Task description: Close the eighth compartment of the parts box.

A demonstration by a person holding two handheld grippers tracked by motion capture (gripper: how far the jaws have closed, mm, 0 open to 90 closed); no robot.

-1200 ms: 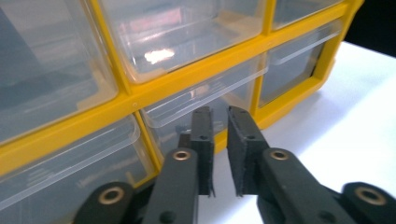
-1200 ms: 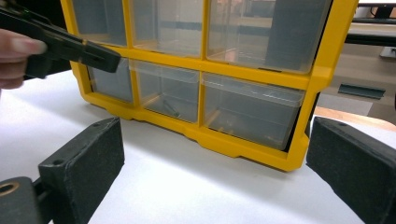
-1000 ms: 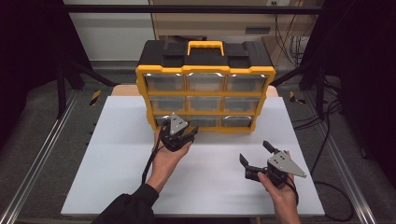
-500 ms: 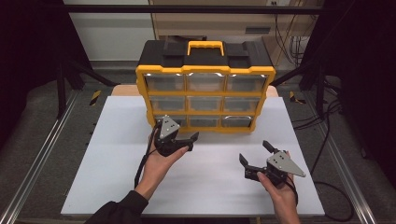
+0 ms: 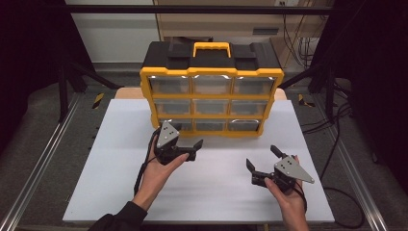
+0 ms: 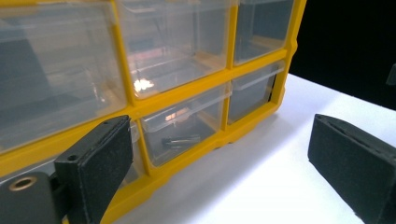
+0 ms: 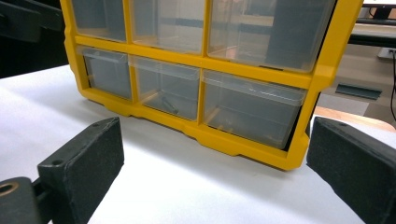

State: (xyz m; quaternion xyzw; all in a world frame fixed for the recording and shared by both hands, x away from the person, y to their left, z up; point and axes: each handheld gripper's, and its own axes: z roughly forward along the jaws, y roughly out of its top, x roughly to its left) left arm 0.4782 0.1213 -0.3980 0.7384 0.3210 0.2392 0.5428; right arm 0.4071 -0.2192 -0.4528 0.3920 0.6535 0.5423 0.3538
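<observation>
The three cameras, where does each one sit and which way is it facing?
High view: above the person's side, looking forward and down at the yellow and black drawer organizer; both hands and grippers show.
Left gripper view: rides the left gripper, facing the drawers close up; own open jaws.
Right gripper view: rides the right gripper, facing the bottom row; own open jaws.
All share the organizer.

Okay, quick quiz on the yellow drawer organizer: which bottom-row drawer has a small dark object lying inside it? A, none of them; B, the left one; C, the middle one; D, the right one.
C: a small dark object lies on the floor of the bottom middle drawer of the organizer, seen through its clear front.
</observation>
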